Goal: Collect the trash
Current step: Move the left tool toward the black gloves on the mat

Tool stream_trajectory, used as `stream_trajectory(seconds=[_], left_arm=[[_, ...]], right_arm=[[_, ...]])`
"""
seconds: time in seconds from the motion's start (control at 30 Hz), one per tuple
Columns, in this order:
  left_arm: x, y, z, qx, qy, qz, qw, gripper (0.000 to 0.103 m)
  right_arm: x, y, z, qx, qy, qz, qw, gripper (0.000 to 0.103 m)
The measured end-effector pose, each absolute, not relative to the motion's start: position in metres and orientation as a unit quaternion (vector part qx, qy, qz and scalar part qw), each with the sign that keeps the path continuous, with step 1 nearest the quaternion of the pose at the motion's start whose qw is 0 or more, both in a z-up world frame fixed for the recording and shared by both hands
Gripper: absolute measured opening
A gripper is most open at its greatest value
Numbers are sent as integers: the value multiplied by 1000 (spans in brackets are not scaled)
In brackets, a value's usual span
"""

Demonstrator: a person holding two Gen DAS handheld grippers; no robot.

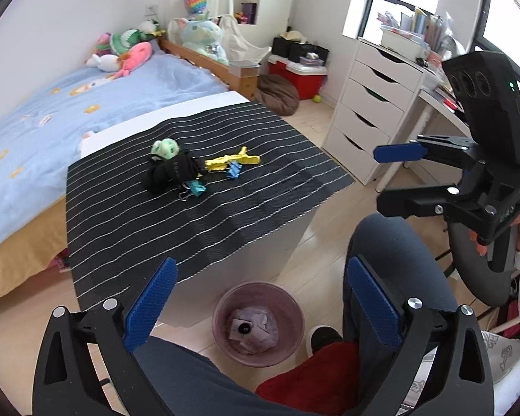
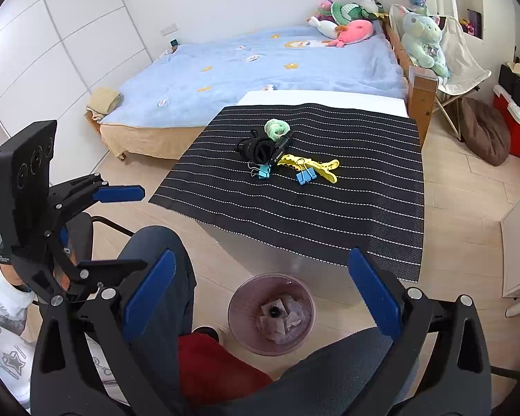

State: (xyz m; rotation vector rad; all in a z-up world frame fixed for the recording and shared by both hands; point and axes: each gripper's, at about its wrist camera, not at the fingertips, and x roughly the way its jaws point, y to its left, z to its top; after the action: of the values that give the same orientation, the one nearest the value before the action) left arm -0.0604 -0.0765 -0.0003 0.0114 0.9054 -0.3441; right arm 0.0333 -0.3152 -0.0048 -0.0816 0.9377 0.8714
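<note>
A pink wastebasket [image 1: 294, 312] [image 2: 239, 298] stands on the floor against the low table, with crumpled paper [image 1: 253, 326] [image 2: 280, 319] inside. My left gripper [image 1: 260, 277] [image 2: 138, 228] hangs above it, open, nothing between its blue pads. My right gripper [image 2: 262, 263] [image 1: 388, 178] is also open and empty, over the basket's near side. On the striped mat [image 1: 121, 225] [image 2: 364, 215] lie a black pouch [image 1: 171, 173] [image 2: 260, 147], a green soft ball [image 1: 164, 147] [image 2: 277, 128], a yellow clip [image 1: 232, 161] [image 2: 312, 166] and two blue binder clips [image 1: 196, 187] [image 2: 305, 176].
The person's dark trouser legs [image 1: 381, 242] and a red slipper [image 1: 312, 391] flank the basket. A bed [image 2: 260, 69] with plush toys lies behind the table. A white drawer unit [image 1: 371, 104], a red cooler [image 1: 301, 76] and a brown cushion [image 2: 485, 131] stand to the right.
</note>
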Motion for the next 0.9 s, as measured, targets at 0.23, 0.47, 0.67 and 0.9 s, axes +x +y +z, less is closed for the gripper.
stream_trajectory(seconds=[0.23,0.47,0.67,0.9], left_arm=[[-57,-67,-1,-4,436,-152,887,95],[-53,-58,-2,-20,436,-145,888,95],[-42,-45,1,-33,429,-133,893,95],[-19,-28,6,-50,419,-126,898,95]], right_arm=[[32,-309,-4,-42,439,409,799,98],[33,-308,-5,-44,439,409,799,98],[44,-305,-2,-45,435,409,801,98],[61,-298,0,-46,434,411,801,98]])
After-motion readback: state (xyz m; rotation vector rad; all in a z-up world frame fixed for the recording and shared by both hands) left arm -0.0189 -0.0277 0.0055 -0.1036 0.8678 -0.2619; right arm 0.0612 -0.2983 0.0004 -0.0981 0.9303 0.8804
